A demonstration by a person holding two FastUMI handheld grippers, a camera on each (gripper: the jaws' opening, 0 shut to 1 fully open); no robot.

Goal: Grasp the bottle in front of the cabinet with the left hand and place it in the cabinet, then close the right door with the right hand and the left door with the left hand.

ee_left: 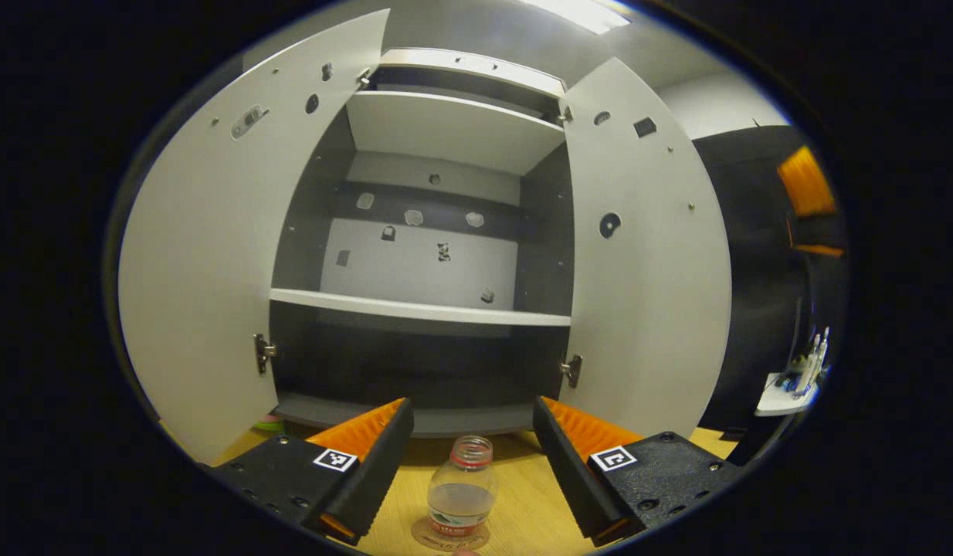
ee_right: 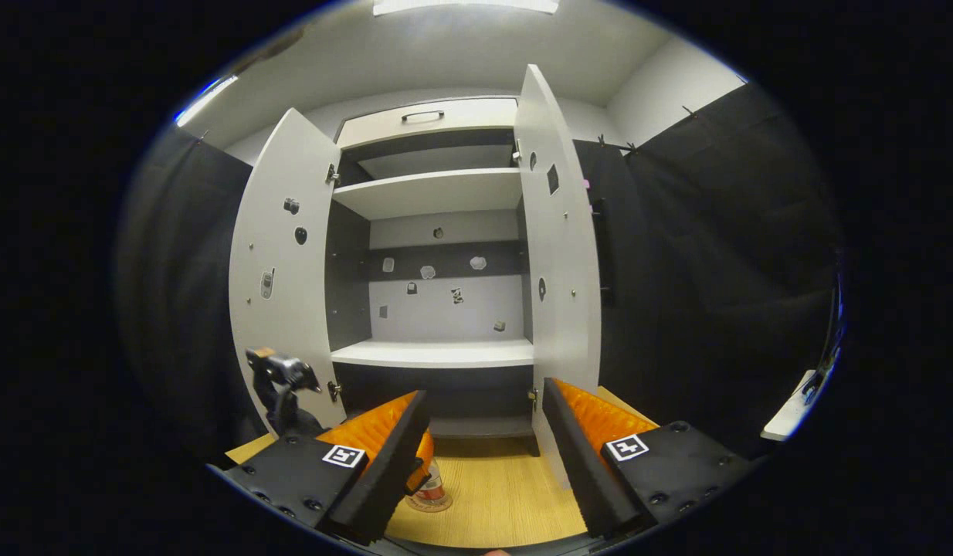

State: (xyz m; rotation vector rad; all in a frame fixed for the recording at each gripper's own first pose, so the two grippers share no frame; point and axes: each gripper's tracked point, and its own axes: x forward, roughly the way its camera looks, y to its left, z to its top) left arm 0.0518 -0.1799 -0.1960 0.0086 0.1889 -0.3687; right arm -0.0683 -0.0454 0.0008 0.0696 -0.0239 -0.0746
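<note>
A clear, uncapped plastic bottle (ee_left: 461, 488) with a red label stands upright on the wooden surface (ee_left: 540, 506) in front of the cabinet. My left gripper (ee_left: 473, 403) is open, one finger on each side of the bottle, touching neither side. The white cabinet has its left door (ee_left: 206, 270) and right door (ee_left: 646, 270) swung wide, with a bare middle shelf (ee_left: 422, 309) inside. In the right gripper view my right gripper (ee_right: 484, 390) is open and holds nothing, set back from the cabinet. The bottle's base (ee_right: 432, 493) peeks out behind its left finger, and the left gripper's body (ee_right: 279, 380) stands by the left door (ee_right: 279, 293).
Black cloth walls flank the cabinet on both sides. A white ledge (ee_left: 785, 395) with small items sits low at the right. The right door (ee_right: 560, 270) stands edge-on just ahead of my right gripper. Small stickers dot the cabinet's back panel (ee_left: 422, 266).
</note>
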